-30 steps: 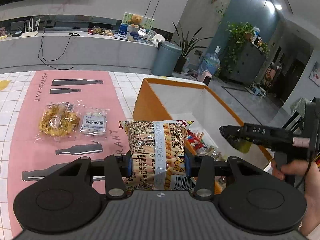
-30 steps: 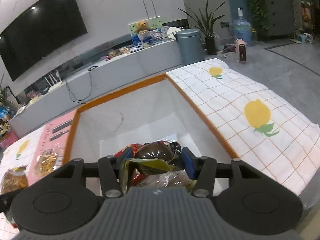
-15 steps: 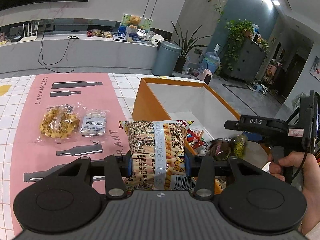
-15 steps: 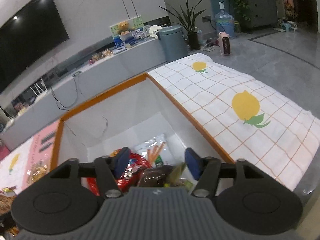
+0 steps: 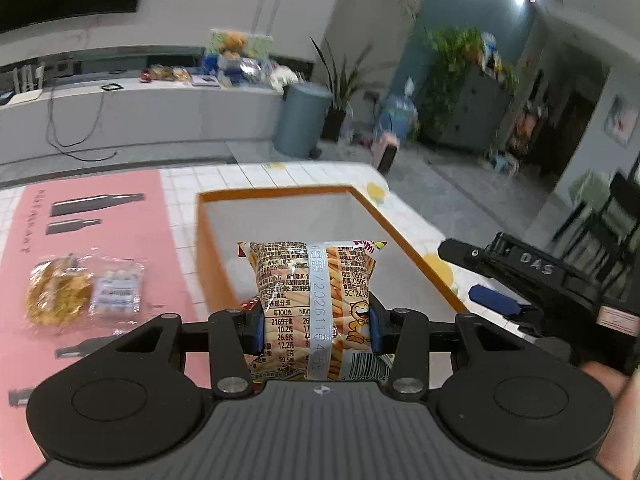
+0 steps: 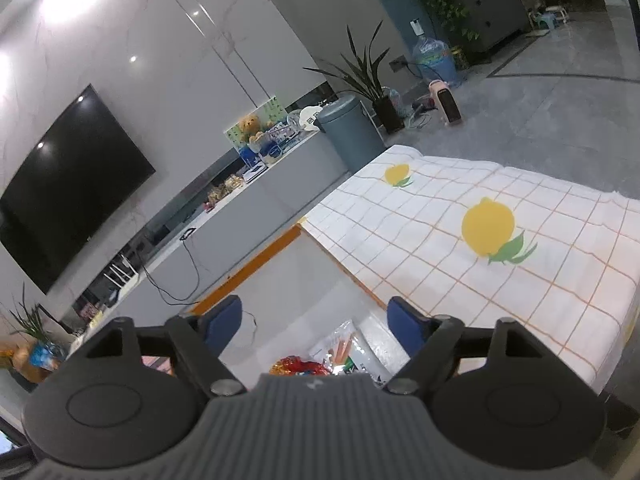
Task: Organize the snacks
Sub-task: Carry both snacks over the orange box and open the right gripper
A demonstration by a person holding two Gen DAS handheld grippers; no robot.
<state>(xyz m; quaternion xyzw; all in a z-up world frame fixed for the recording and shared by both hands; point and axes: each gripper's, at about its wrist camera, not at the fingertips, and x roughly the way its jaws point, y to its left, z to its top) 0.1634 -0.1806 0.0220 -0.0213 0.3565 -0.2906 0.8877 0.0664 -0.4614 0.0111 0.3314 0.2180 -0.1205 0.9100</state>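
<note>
My left gripper [image 5: 316, 330] is shut on a yellow bag of stick snacks [image 5: 316, 292], held upright in front of the orange-rimmed white box [image 5: 280, 194]. In the right wrist view my right gripper [image 6: 316, 320] hangs over that box [image 6: 256, 264] with its jaws opening and nothing between them. Below it, red and clear snack packets [image 6: 320, 360] lie on the box floor. In the left wrist view, the right gripper [image 5: 492, 276] shows at the box's right side, held by a hand [image 5: 616, 408].
On the pink mat [image 5: 120, 240], left of the box, lie a bag of yellow crisps [image 5: 56, 294] and a small clear packet [image 5: 116, 294]. A lemon-print cloth [image 6: 480, 240] covers the table right of the box. Beyond the table edge is floor, a grey bin [image 5: 302, 120] and plants.
My right gripper let go of the dark wrapped snack into the box, opened wide, rolled and lifted away. My left gripper carried the stick-snack bag rightward, in front of the box.
</note>
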